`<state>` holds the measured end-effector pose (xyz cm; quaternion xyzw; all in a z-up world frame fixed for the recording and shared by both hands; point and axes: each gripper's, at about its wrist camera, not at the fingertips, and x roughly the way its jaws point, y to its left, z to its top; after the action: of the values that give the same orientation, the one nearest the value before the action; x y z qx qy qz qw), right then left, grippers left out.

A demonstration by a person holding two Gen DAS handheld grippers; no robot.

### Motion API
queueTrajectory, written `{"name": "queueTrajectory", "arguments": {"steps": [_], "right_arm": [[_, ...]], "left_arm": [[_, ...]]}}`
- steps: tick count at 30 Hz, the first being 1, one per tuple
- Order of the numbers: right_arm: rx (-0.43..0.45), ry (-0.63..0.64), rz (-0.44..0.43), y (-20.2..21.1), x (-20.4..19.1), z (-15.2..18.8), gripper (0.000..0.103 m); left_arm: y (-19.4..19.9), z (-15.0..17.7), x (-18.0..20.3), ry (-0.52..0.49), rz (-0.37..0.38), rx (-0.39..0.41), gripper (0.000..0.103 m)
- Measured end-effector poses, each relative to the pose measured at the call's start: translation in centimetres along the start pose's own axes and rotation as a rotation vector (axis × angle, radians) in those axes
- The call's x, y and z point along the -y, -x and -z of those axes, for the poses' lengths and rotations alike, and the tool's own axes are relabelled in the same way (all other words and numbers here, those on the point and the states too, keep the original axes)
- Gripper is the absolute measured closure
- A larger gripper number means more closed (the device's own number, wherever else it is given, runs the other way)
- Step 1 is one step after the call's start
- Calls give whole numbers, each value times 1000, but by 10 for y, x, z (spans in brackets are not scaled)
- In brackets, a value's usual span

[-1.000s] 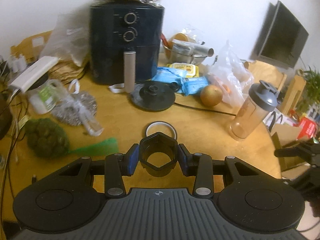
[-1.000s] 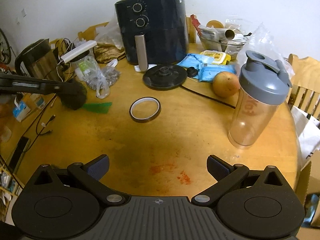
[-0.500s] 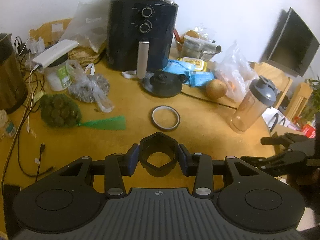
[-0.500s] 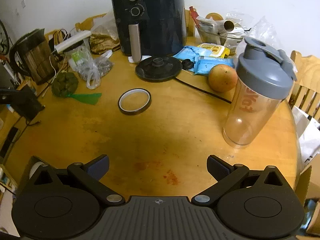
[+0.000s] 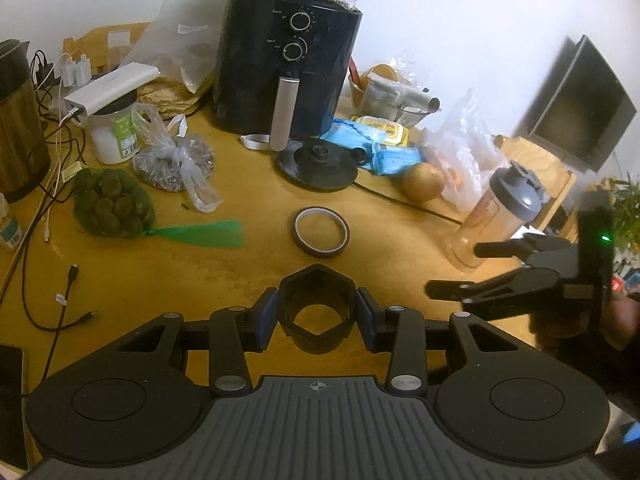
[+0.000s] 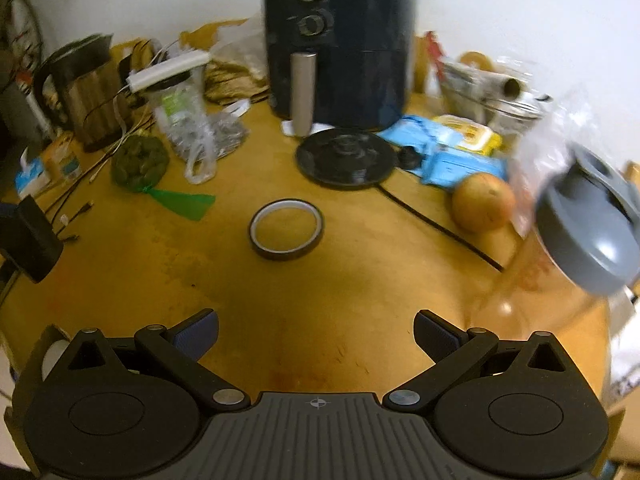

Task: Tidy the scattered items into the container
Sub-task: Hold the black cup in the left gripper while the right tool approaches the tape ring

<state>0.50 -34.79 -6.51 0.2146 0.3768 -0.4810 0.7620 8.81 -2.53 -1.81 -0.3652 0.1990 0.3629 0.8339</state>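
My left gripper (image 5: 317,314) is shut on a black hexagonal ring (image 5: 316,300) and holds it above the wooden table (image 5: 240,272). A roll of dark tape (image 5: 321,231) lies flat on the table just beyond it; it also shows in the right wrist view (image 6: 286,229). My right gripper (image 6: 316,334) is open and empty above the table's near side, with the tape ahead of it. The right gripper also shows at the right of the left wrist view (image 5: 468,272). No container for the items is clearly in view.
A black air fryer (image 5: 286,68) stands at the back, a kettle base (image 5: 318,163) before it. A shaker bottle (image 6: 588,236) stands close on the right beside an orange (image 6: 482,207). A green net bag (image 5: 112,204), a kettle (image 6: 86,90), cables and plastic bags crowd the left.
My left gripper has pulled back and risen with the hexagonal ring still held. My right gripper has moved forward and right, close to the shaker bottle, still open.
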Motion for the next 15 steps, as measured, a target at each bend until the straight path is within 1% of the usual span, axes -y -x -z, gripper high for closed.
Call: {"name": "queueTrajectory", "arguments": {"steps": [2,5,9,15], "right_arm": [[1,9,0,-6,-1,-6,0],[-25,50,-46,-19,-2,-16,0],[-33,90,-71,-36,-5,-24,0],[-37,88,-74,-64,-4,-32,0]], "left_arm": [[1,0,1,2,5,12,63],[5,0,0,9,8,26,63],[12,4,-4,25,2,38,63],[18,14,-15,65,-14,30,63]]}}
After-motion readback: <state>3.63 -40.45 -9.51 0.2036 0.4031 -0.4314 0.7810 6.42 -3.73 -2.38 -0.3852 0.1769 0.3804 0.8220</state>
